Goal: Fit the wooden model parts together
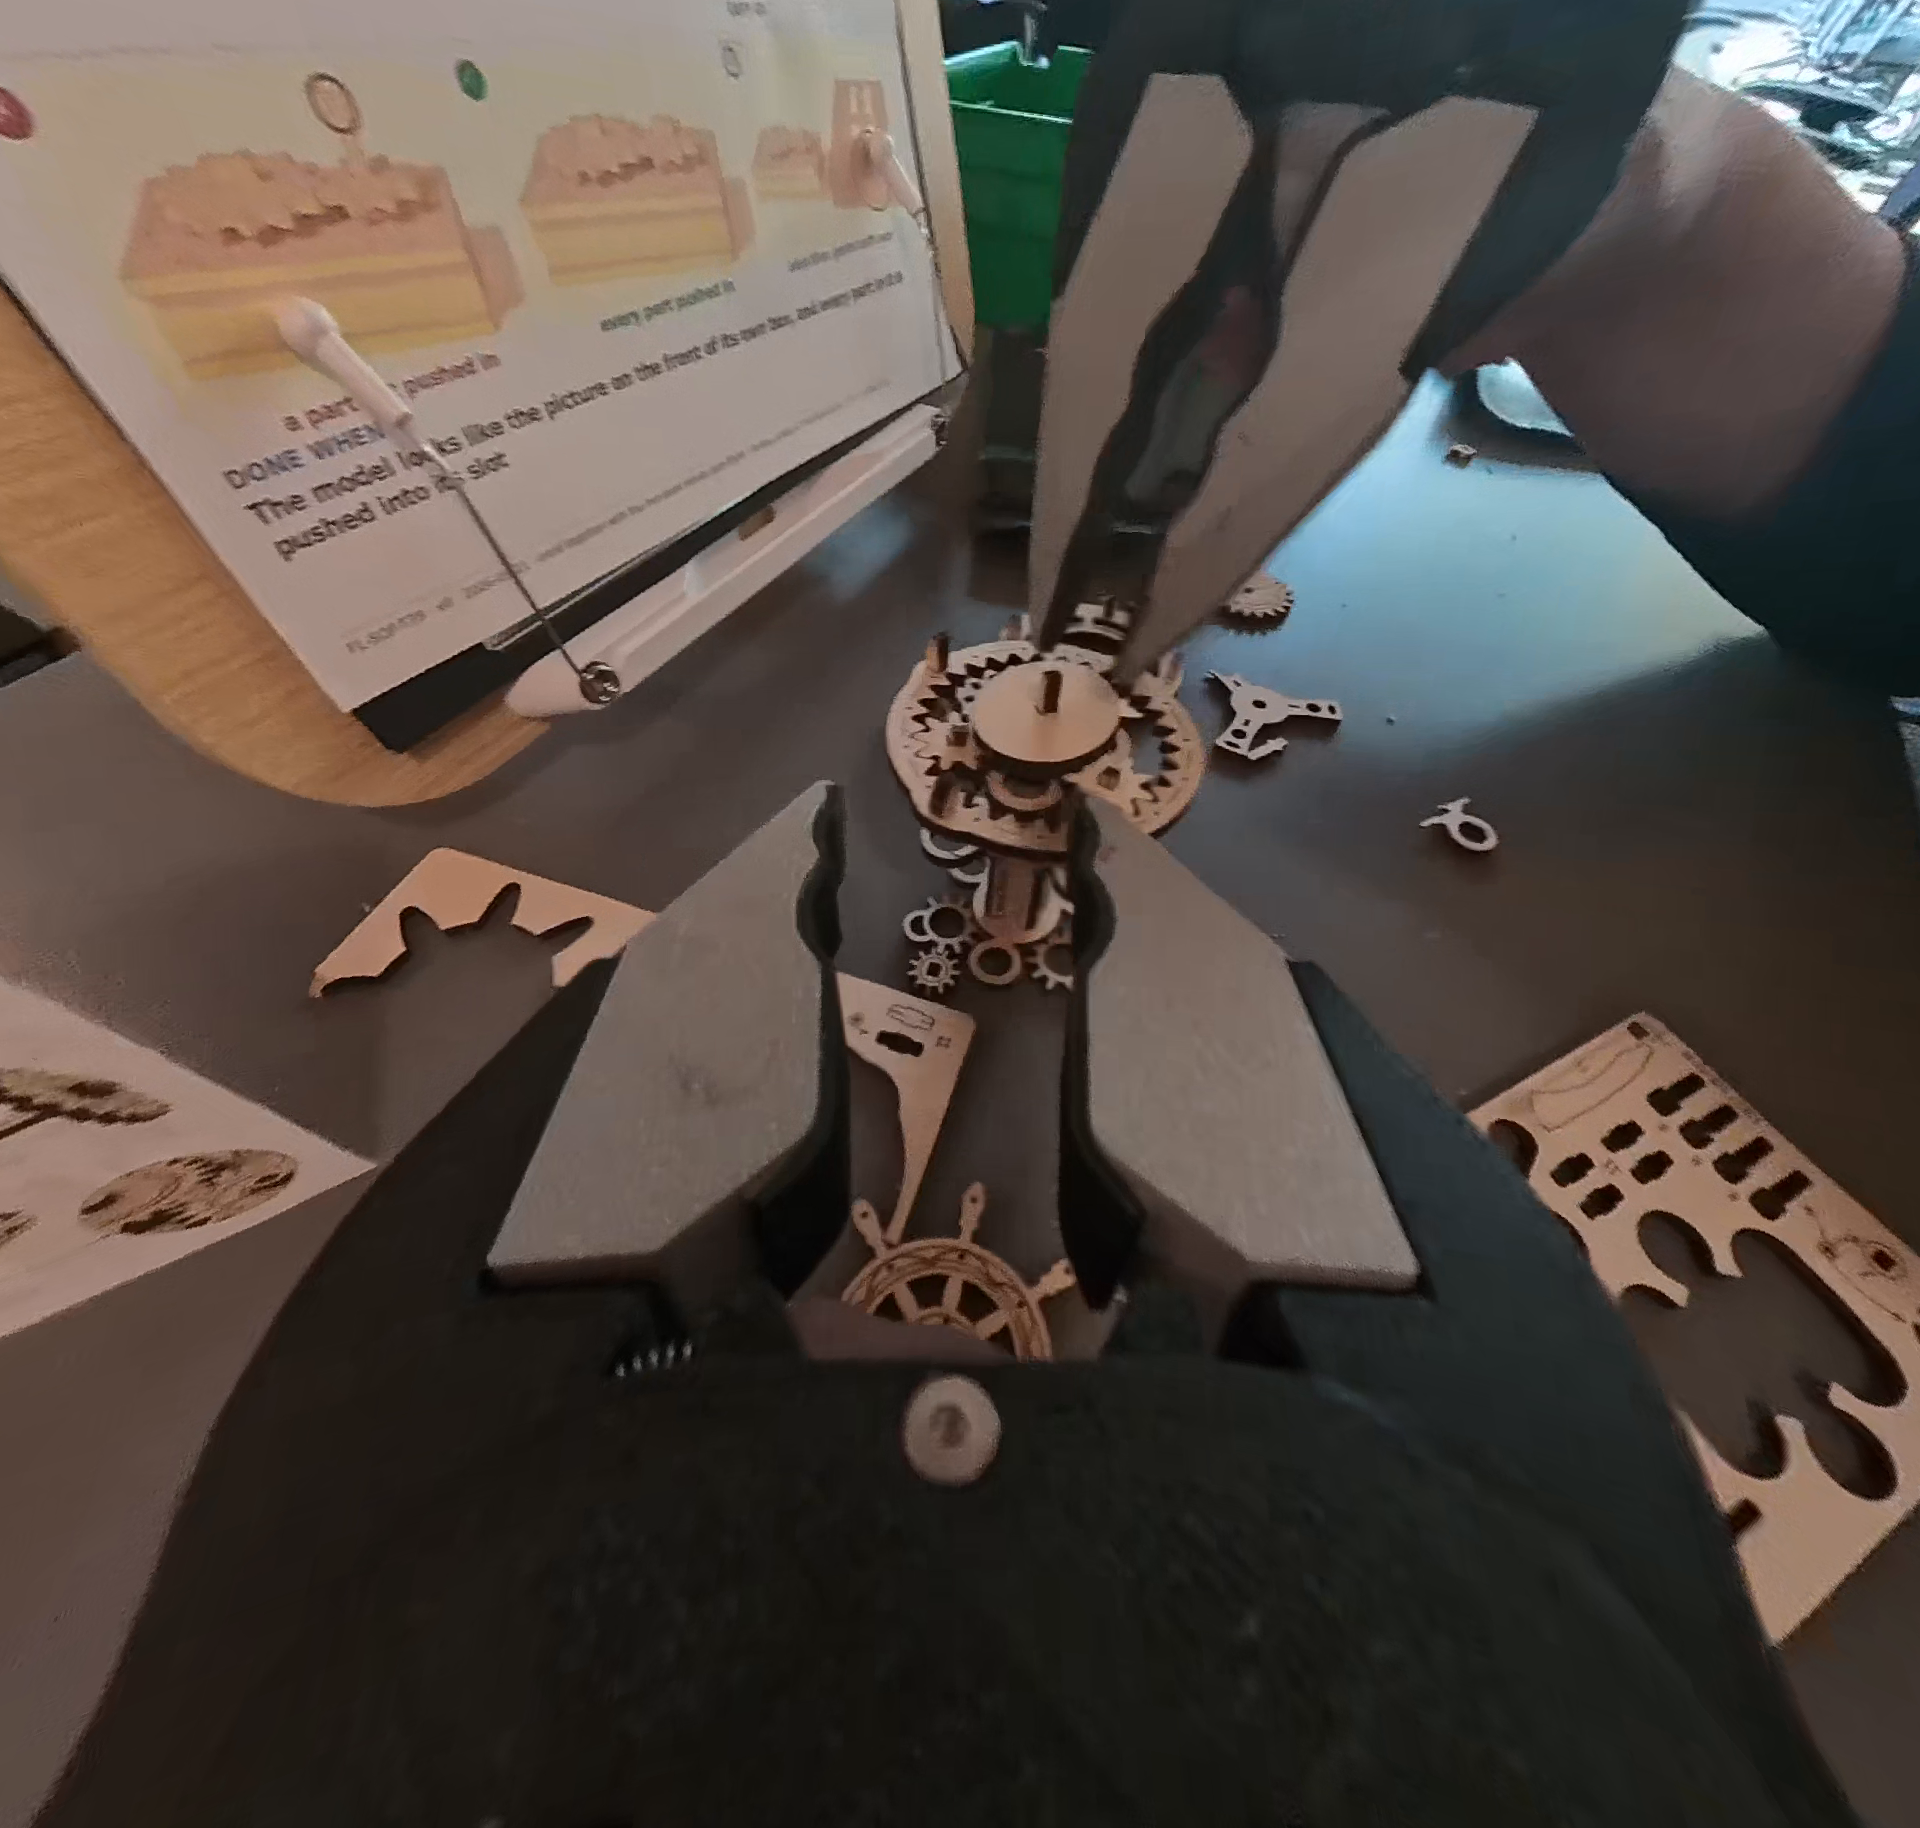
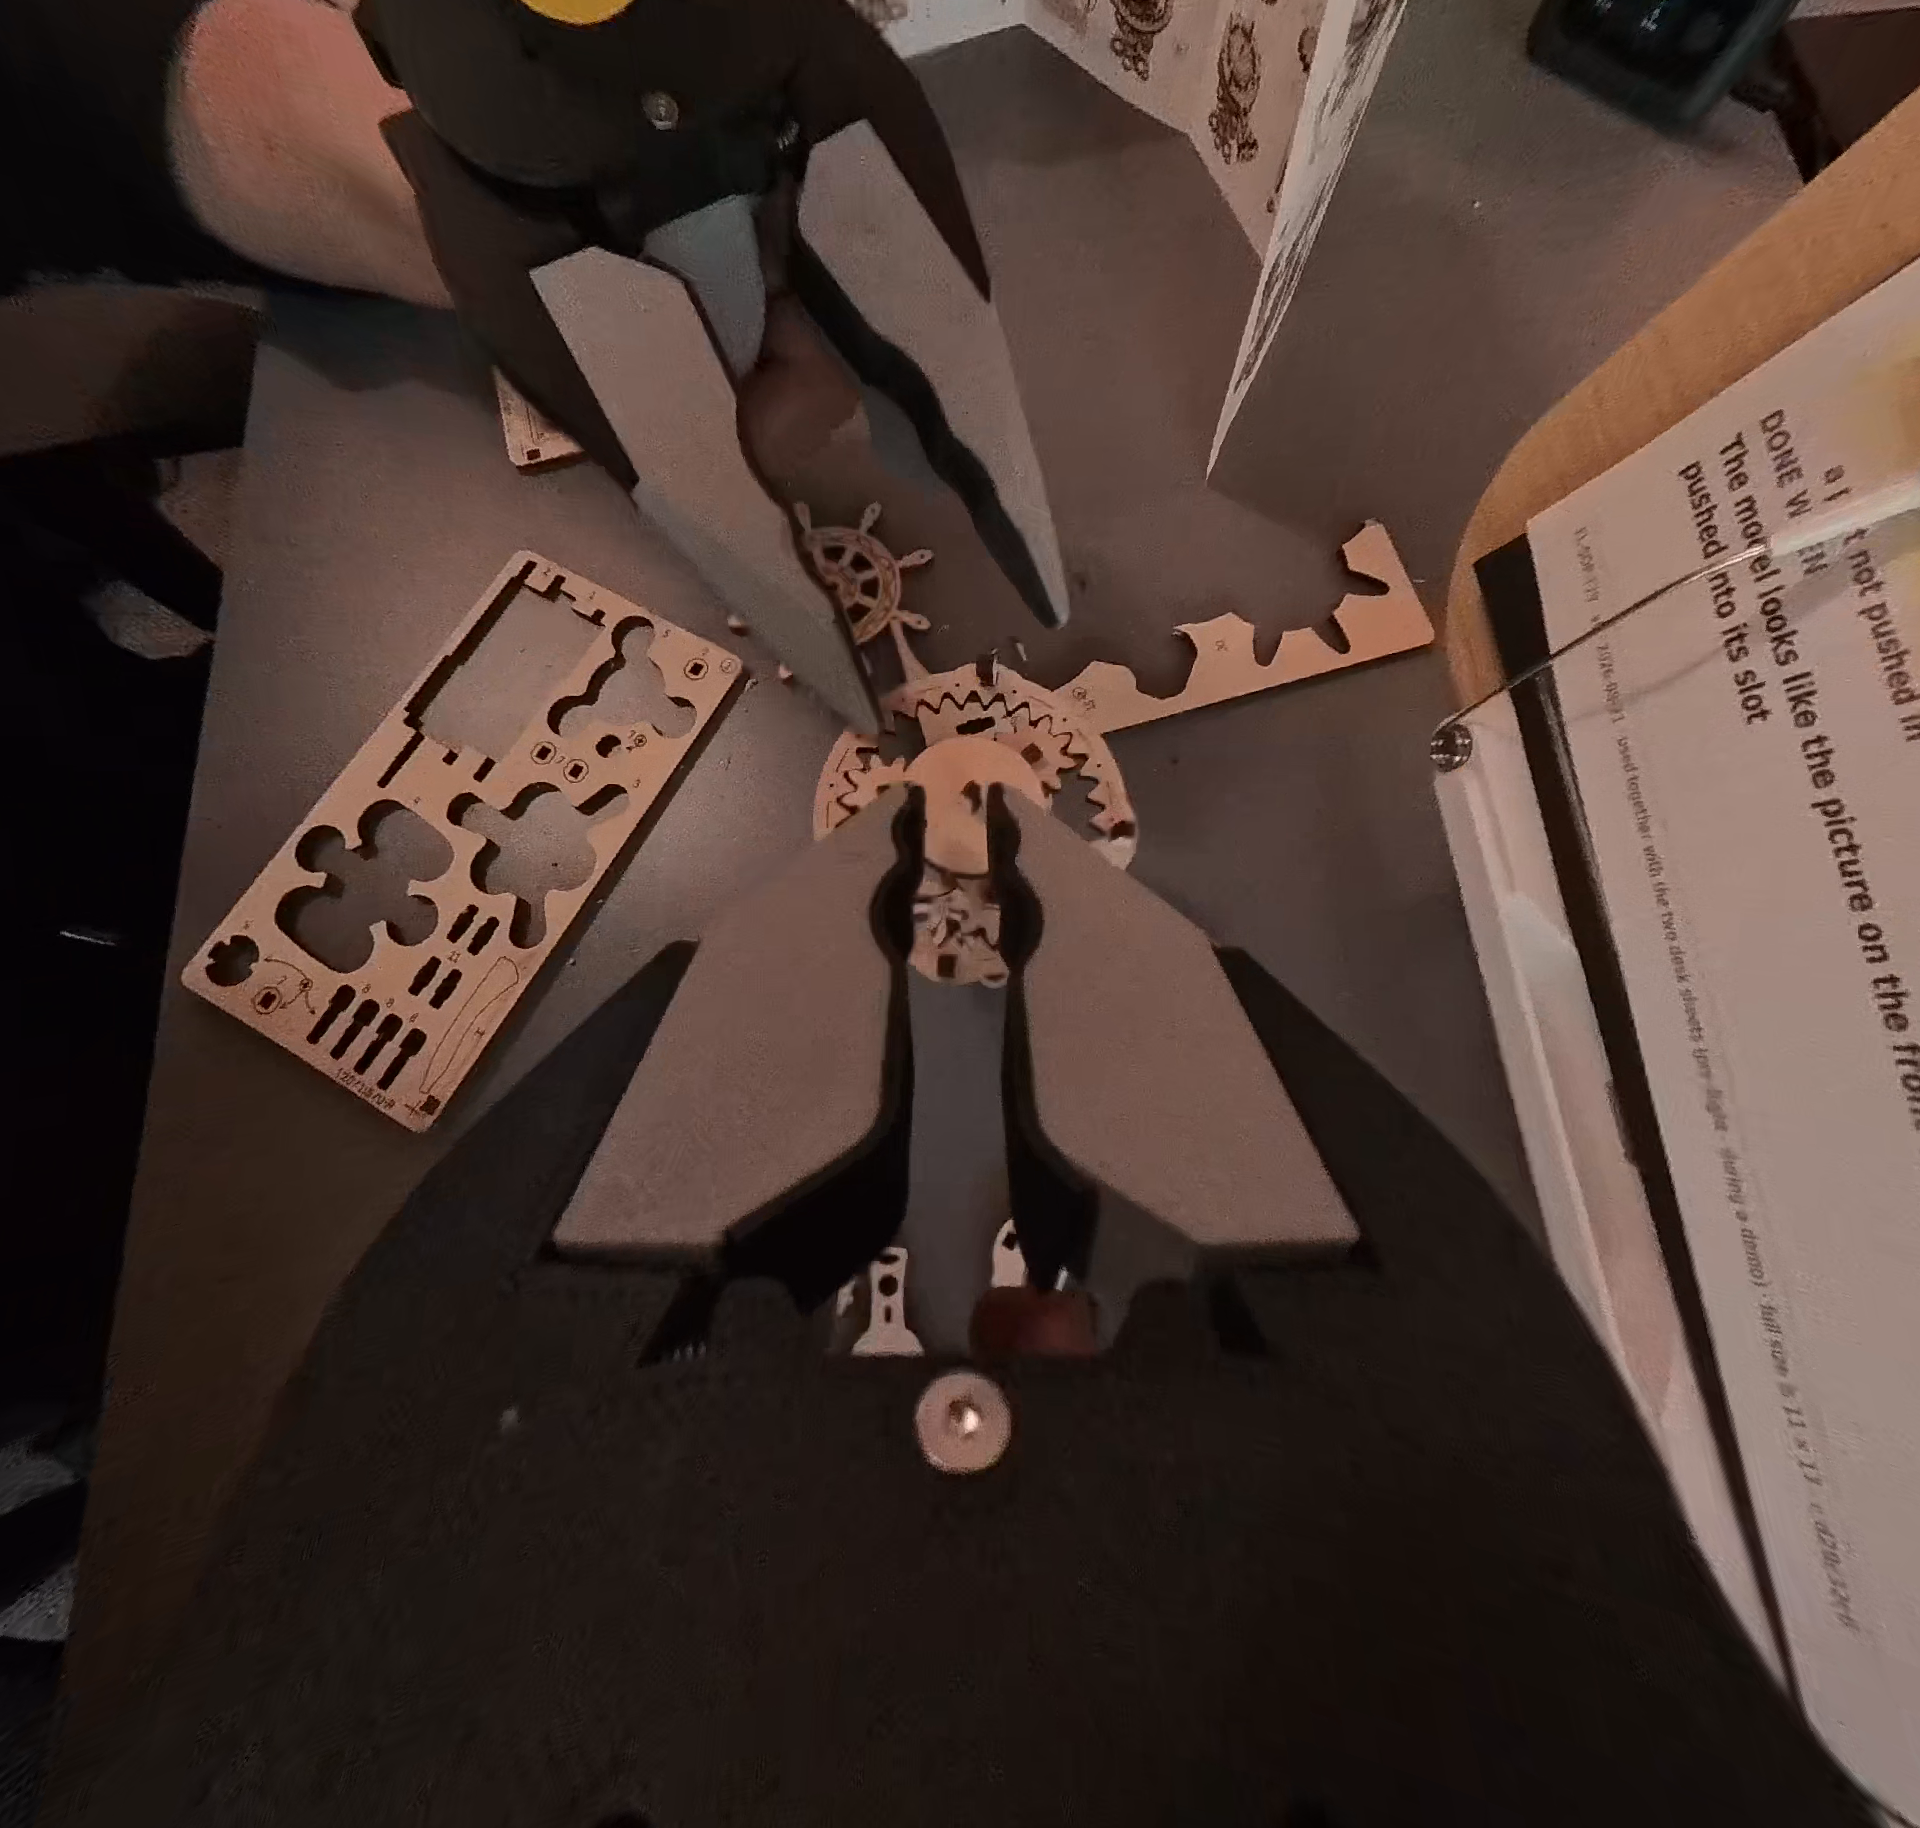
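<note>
1. The wooden gear model sits mid-desk, well clear of the edges, its round disc uppermost on a short upright peg.
2. The right gripper is nearer, its fingers closed narrowly on the disc's rim.
3. The left gripper stands open just short of the model, holding nothing.
4. A printed instruction sheet leans on a stand toward the desk's far edge; a punched parts sheet carries small markings.

Both wrist views look steeply down, close, from opposite sides; shared at centre: wooden gear assembly.
</note>
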The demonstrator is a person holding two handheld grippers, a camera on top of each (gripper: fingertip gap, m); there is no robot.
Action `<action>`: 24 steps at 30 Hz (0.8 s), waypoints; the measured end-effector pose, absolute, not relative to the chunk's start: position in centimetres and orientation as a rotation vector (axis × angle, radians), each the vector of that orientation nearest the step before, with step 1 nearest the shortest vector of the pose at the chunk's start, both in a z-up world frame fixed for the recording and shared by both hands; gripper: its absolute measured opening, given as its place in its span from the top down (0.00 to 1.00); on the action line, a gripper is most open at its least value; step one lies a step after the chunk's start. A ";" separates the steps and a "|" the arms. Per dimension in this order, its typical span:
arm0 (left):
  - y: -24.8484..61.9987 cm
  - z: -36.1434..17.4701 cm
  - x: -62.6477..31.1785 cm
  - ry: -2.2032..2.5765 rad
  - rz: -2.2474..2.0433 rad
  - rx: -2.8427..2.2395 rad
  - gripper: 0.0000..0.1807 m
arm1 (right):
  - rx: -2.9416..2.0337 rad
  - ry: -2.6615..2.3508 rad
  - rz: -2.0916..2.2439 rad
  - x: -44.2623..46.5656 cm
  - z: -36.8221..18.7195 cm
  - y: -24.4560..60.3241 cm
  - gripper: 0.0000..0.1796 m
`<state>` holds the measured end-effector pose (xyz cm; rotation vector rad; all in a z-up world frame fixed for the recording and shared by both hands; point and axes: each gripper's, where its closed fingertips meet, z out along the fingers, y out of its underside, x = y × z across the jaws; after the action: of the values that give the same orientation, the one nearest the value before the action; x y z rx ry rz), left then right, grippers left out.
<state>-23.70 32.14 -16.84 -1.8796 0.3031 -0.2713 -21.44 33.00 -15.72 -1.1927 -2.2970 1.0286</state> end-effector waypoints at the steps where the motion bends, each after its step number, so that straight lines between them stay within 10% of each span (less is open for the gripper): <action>1: 32.1 -16.9 -23.3 0.316 -0.284 -1.878 0.78 | -1.180 -2.284 1.042 -21.6 -15.1 33.1 0.98; 24: 32.2 -17.2 -22.8 0.337 -0.304 -1.874 0.79 | -0.901 -2.385 0.769 -24.0 -7.8 32.1 1.00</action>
<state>-22.83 32.21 -17.21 -1.8743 0.3374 -0.3038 -24.01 32.12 -7.82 -0.9007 -2.3848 0.7689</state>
